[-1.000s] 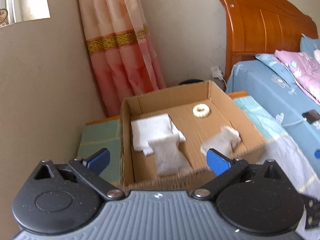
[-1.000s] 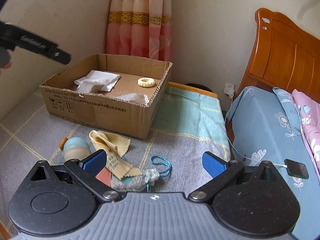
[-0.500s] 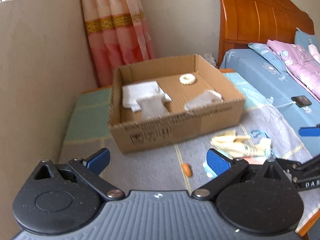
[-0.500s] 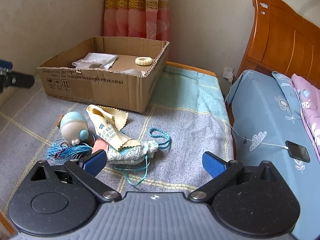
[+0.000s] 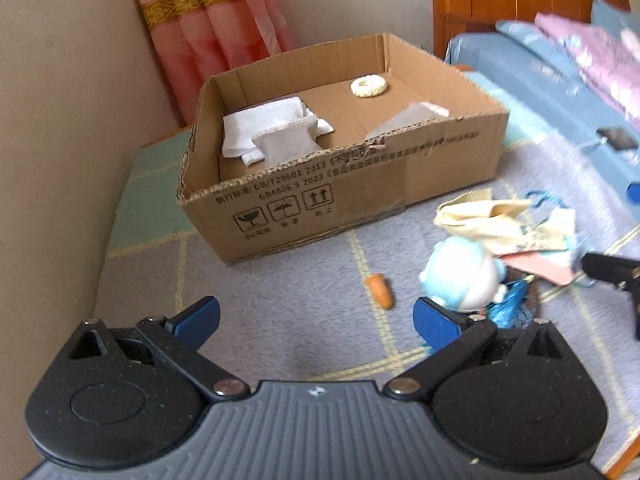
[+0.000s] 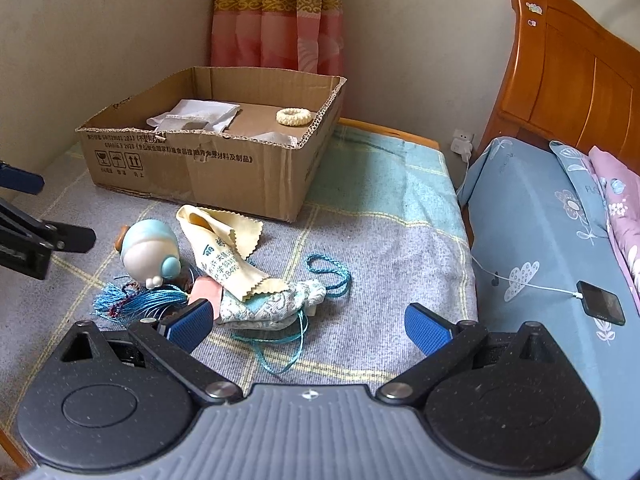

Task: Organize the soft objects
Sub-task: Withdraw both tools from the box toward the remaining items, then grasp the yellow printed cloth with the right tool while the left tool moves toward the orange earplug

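A cardboard box [image 5: 360,196] [image 6: 224,168] stands on the blanket and holds white cloths [image 5: 276,128] [image 6: 200,114] and a cream ring [image 5: 369,86] [image 6: 294,116]. In front of it lies a pile: a yellow cloth [image 6: 224,240] [image 5: 476,216], a patterned pouch [image 6: 272,304], a blue-white toy [image 6: 150,250] [image 5: 464,276], a blue tassel [image 6: 136,302] and a pink piece [image 6: 204,290]. My left gripper [image 5: 316,322] is open and empty, left of the toy. My right gripper [image 6: 308,326] is open and empty, just before the pouch.
A small orange piece [image 5: 380,290] lies on the blanket before the box. A bed [image 6: 552,220] with a wooden headboard [image 6: 572,76] and a charging phone [image 6: 602,303] is at the right. A wall and curtain [image 6: 276,16] are behind the box.
Both grippers have pulled back from the box and dropped lower. The left one now faces the box front and the toy; the right one has come nearer the pile.
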{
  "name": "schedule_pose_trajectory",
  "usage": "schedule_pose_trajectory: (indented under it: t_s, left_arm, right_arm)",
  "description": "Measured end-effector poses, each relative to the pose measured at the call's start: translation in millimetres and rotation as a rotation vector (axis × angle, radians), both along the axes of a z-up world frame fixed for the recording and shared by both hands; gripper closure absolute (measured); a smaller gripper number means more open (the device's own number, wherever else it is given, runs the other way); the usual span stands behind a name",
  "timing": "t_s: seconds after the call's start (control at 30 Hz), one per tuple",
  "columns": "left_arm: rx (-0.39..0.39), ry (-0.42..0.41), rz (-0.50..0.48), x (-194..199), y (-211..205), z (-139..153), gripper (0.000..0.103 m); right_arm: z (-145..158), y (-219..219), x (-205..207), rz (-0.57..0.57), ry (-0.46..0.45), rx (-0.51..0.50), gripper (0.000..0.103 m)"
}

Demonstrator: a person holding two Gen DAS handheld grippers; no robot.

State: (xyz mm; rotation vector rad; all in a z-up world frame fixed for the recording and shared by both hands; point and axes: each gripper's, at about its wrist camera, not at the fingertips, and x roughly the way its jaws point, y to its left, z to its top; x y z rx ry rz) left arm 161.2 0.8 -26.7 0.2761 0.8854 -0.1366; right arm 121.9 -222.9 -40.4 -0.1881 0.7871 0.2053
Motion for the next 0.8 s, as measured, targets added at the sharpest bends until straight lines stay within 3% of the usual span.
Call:
schedule_pose_trajectory:
  t_s: [0.5,0.6,0.8]
  left_arm:
    - [0.058,-0.057,0.042,-35.9,13.1,62.7,0.001]
    - [0.033,-0.059,0.058,-37.2,12.5,52.0,0.001]
    - [-0.073,0.002,0.147,-23.3,11.1,3.1,0.001]
  right_arm:
    - [0.0,-1.1,3.9,0.078,-0.03,0.068,0.0]
    - [0.5,-0.8,4.2,0.107,-0.041,0.07,0.0]
    - [0.3,0.1,13.8,0.145,-0.041,0.039,0.0]
